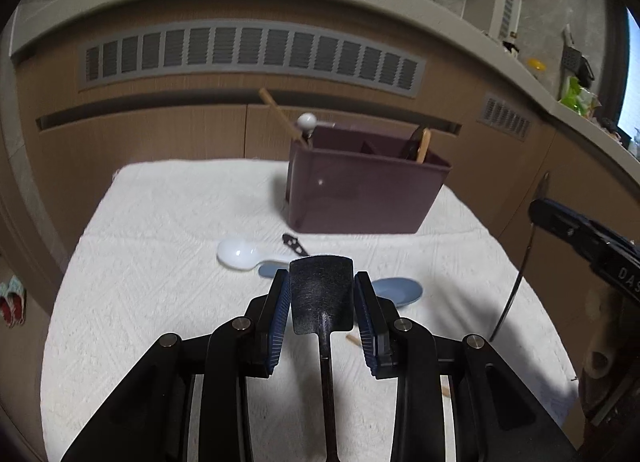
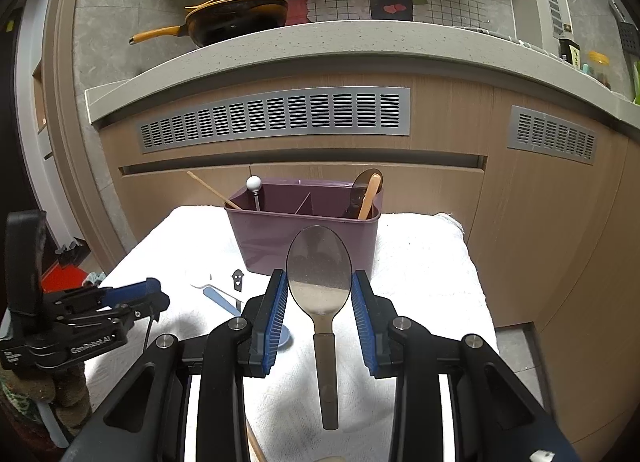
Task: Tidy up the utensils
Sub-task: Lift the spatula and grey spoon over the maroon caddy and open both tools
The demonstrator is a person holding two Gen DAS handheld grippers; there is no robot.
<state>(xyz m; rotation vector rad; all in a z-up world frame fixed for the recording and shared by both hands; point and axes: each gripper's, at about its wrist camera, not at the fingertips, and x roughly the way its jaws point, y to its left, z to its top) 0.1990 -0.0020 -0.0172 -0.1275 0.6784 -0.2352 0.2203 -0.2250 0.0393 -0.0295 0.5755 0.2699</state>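
Nearest, my left gripper (image 1: 322, 282) stands part-closed, pads pinching the edges of a dark spatula (image 1: 321, 294) blade, handle trailing back underneath. My right gripper (image 2: 319, 282) likewise clamps a metal spoon (image 2: 319, 262) by its bowl rim. I judge both stiff, light and slippery; an edge grip may pivot. On the cloth beyond lie a white spoon (image 1: 237, 253) and a blue spoon (image 1: 400, 290). Farthest, the purple caddy (image 2: 304, 238) stands well apart.
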